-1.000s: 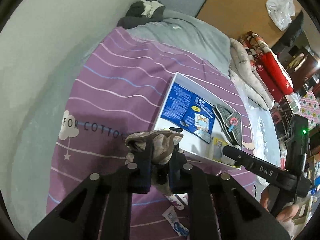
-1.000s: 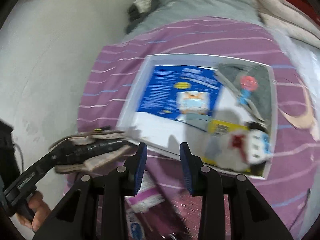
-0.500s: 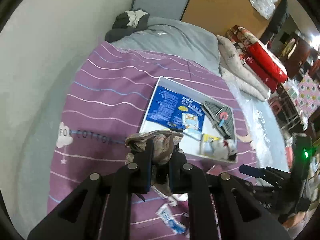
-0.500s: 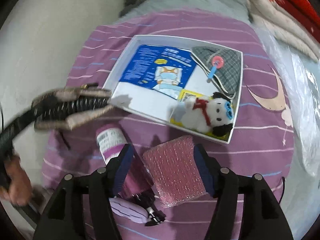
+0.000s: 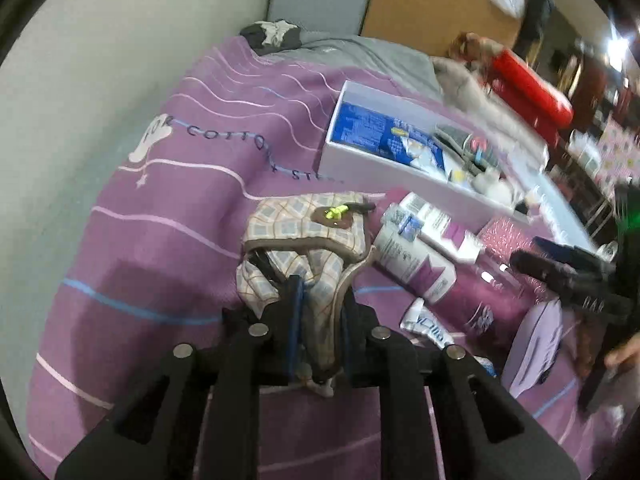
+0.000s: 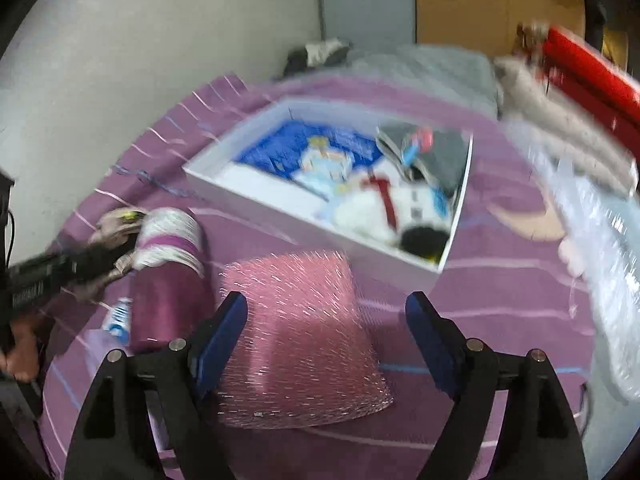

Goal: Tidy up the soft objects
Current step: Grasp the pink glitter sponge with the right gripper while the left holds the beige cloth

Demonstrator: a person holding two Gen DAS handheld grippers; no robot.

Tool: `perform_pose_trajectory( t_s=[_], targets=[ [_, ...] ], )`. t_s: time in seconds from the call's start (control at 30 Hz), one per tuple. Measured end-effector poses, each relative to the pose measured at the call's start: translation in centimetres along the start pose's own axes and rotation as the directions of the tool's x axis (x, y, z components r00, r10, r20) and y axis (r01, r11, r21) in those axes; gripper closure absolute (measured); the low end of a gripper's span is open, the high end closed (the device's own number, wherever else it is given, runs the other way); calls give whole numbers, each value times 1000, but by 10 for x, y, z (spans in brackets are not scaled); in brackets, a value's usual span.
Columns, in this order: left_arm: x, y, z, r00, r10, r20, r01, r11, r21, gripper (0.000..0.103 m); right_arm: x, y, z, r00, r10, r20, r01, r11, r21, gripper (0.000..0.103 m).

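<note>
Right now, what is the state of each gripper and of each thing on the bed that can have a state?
left gripper: shut on the checked cloth.
checked cloth: crumpled, outside the box.
right gripper: open, over the pink bubble wrap.
pink bubble wrap: flat on the bedspread, not gripped.
white box: open, partly filled.
plush dog: lying inside the box.

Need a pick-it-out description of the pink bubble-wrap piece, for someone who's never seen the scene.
Start at the white box lying on the purple striped bedspread. Just in front of its near wall, on the spread, lies the pink bubble wrap, between the open jaws of the right gripper. Unlike the smooth magenta-and-white bottle to its left, it is a flat, dimpled, glinting sheet.
</note>
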State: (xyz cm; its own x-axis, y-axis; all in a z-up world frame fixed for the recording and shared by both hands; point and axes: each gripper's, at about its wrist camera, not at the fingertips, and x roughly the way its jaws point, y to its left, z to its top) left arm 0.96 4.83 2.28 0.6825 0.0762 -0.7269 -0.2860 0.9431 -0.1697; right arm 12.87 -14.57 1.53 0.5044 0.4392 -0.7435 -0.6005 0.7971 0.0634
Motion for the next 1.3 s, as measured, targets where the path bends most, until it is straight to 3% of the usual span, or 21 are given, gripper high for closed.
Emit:
perform_pose_trajectory(
  t_s=[0.07, 0.2, 0.47, 0.6, 0.93, 1.0, 1.07, 1.3],
  targets=[
    [1, -2, 1, 1000, 7, -1, -7, 1000, 6, 84, 10, -12, -5, 996, 90, -11, -89, 993, 78, 21],
    [2, 3, -1, 1000, -2, -3, 2, 1000, -13, 82, 8, -9, -14, 993, 115, 33, -118, 988, 102, 20],
    [4, -3, -4, 1000, 22, -4, -22, 1000, 20, 79, -18, 5, -19, 994, 38, 99, -44, 997, 61, 19],
    [4, -6, -5, 1000, 17, -5, -17, 999, 37, 71, -27, 15, -16, 994, 10, 110, -5, 999, -45, 18],
    [4, -6, -5, 1000, 17, -5, -17, 999, 42, 71, -8, 23, -2, 997, 75, -4, -75, 990, -118, 18],
    [4, -4, -4, 1000, 19, -1, -19, 999, 27, 82, -3, 26, -3, 997, 72, -28, -75, 988, -138, 18],
    [3, 2, -4, 1000, 3, 0, -3, 1000, -3, 84, 5, 29, -3, 997, 56, -55, -64, 986, -156, 18],
    [-1, -3, -4, 1000, 20, 10, -20, 1000, 15, 87, 9, 18, -12, 995, 73, -67, -75, 997, -24, 25]
  ],
)
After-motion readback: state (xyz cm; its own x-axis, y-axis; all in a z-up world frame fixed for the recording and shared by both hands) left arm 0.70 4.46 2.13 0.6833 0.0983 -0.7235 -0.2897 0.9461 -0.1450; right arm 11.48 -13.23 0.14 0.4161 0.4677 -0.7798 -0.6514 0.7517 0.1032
